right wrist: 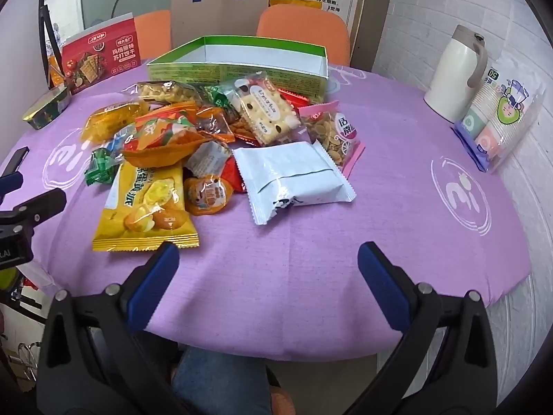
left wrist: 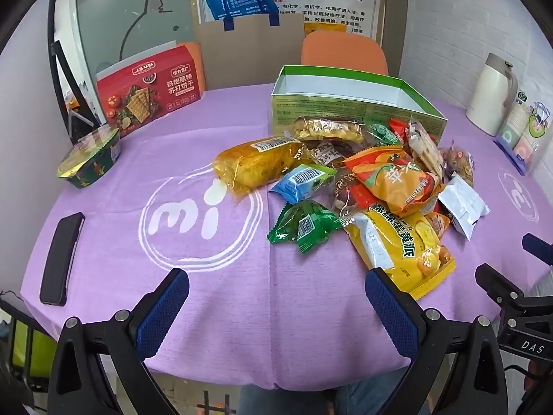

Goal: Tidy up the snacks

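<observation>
Left wrist view: left gripper (left wrist: pixel 276 297) hung over the near edge of the purple tablecloth (left wrist: pixel 207 131) w/ jaws spread wide, nothing between them. Snack pile (left wrist: pixel 363 180) lay right of centre, just in front of the open green box (left wrist: pixel 356 103), which looked empty inside. Nearest this gripper: yellow egg-pie bag (left wrist: pixel 397 245), its long axis running from near-right up toward the pile, and the green candy packet (left wrist: pixel 304 224) just left of it. Best approach, imo: take a loose outlying pack first, not the heap's middle; close across the short side so the bag doesn't fold, then lift clear before swinging to the box. Right wrist view: right gripper (right wrist: pixel 269 266) also fully spread and empty, over bare cloth near the table edge. White sachet (right wrist: pixel 297 180) sat closest, flat, long axis roughly left-right w/ a slight tilt, seam side up; pink seed bag (right wrist: pixel 331 135) touched its far corner. Cracker pack (right wrist: pixel 266 110) leaned on the heap, long axis pointing away toward the box. White sachet looked like the easiest 1st pick for this side. Red cracker box (right wrist: pixel 100 58) and thermos (right wrist: pixel 456 72) stood well apart from the pile.
</observation>
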Demonstrator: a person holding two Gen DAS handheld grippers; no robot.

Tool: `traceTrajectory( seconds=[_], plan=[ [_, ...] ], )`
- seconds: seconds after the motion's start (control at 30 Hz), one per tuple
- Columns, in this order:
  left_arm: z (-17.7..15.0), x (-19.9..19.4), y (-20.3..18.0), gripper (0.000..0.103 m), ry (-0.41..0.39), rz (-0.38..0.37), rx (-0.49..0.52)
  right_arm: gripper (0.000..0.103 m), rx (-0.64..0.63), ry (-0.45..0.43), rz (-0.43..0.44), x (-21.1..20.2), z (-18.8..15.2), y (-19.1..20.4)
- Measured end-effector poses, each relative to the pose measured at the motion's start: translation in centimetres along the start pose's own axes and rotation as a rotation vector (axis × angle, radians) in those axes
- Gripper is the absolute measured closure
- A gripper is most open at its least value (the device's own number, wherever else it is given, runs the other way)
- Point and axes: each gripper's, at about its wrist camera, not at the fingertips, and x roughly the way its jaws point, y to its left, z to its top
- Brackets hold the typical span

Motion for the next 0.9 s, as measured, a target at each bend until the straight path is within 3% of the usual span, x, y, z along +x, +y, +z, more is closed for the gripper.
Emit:
traceTrajectory(
  seconds=[0.9],
  plan=[
    [-0.1,1.0,0.9,0.0,0.026,0.008,-0.032,0.0,-0.023,0.016,0.016,0.5,0.1,1.1]
  ],
)
